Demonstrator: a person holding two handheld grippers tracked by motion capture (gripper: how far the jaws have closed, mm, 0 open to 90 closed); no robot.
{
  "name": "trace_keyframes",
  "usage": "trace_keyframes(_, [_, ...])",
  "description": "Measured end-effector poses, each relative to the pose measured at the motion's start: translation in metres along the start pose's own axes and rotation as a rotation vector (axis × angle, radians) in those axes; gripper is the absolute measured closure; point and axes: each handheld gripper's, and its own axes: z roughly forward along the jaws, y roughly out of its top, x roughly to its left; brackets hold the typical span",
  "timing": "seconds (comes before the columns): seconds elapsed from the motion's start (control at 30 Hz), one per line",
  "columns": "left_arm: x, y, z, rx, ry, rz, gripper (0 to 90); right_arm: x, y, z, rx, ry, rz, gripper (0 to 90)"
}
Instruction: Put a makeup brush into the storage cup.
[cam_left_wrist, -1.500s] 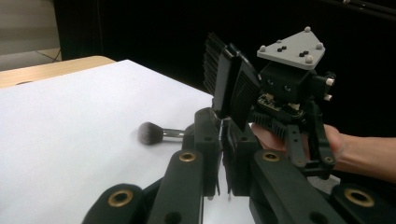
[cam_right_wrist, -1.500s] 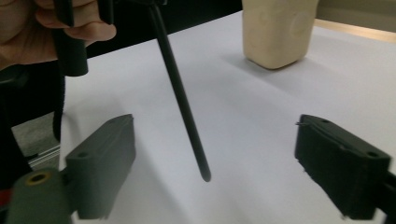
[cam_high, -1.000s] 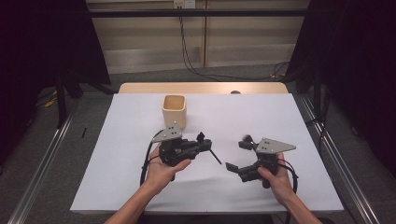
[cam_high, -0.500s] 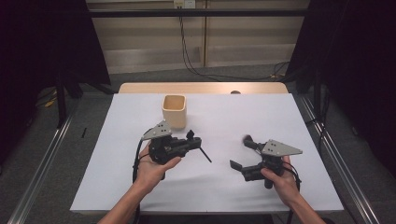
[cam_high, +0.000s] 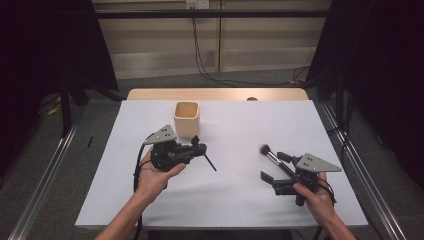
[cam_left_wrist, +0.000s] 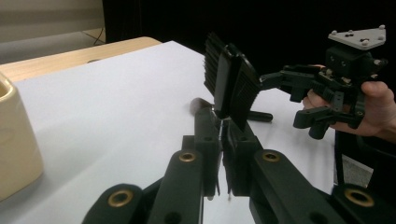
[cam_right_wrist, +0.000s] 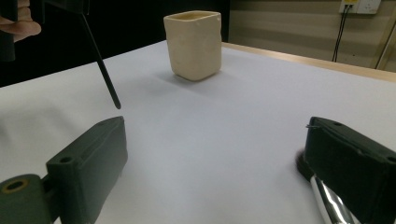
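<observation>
Gripper pinch on the comb looks thin

Left gripper (cam_high: 199, 148) clamps a small black comb brush (cam_left_wrist: 231, 86) above the worktop (cam_high: 240, 195); it may twist loose. Right gripper (cam_high: 274, 176) stands open beside the makeup brush (cam_high: 272, 156) lying there, and could nudge it away from the cup (cam_high: 186, 119).

— What's all this set out on?

— A table (cam_high: 150, 200) with a white top, with a strip of bare pale wood (cam_high: 215, 94) showing along its far edge.

— And what's actually lying on it?

— A cream cup (cam_high: 186, 119), squarish and upright, toward the far side and left of the middle. A makeup brush (cam_high: 272, 156) with a dark head and a silvery ferrule rests well to the right of it, nearer the front edge.
</observation>
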Motion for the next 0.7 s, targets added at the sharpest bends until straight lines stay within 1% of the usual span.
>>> trace_keyframes(0.03, [0.001,0.000,-0.001,0.007,0.005,0.001,85.5,-0.001,0.000,-0.002,0.005,-0.003,-0.005,5.2])
trace_keyframes(0.1, [0.003,0.001,-0.002,0.005,0.009,0.000,85.5,-0.003,-0.001,-0.007,-0.004,-0.010,0.008,5.0])
trace_keyframes(0.2, [0.006,0.003,-0.005,0.010,0.020,-0.005,85.5,-0.006,-0.003,-0.013,-0.005,-0.042,0.011,4.9])
trace_keyframes(0.3, [0.009,0.005,-0.008,0.014,0.029,-0.003,85.5,-0.008,-0.005,-0.017,0.004,-0.073,0.004,4.8])
trace_keyframes(0.37, [0.011,0.007,-0.011,0.012,0.032,-0.005,85.5,-0.008,-0.008,-0.019,0.016,-0.074,-0.005,4.3])
trace_keyframes(0.43, [0.014,0.009,-0.014,0.028,0.045,-0.007,85.5,-0.008,-0.010,-0.022,0.014,-0.080,0.006,4.2])
trace_keyframes(0.53, [0.018,0.012,-0.018,0.044,0.057,-0.012,85.5,-0.009,-0.012,-0.025,0.013,-0.092,0.007,3.3])
trace_keyframes(0.7, [0.025,0.014,-0.024,0.044,0.074,-0.016,85.5,-0.011,-0.015,-0.030,0.000,-0.116,0.007,1.4])
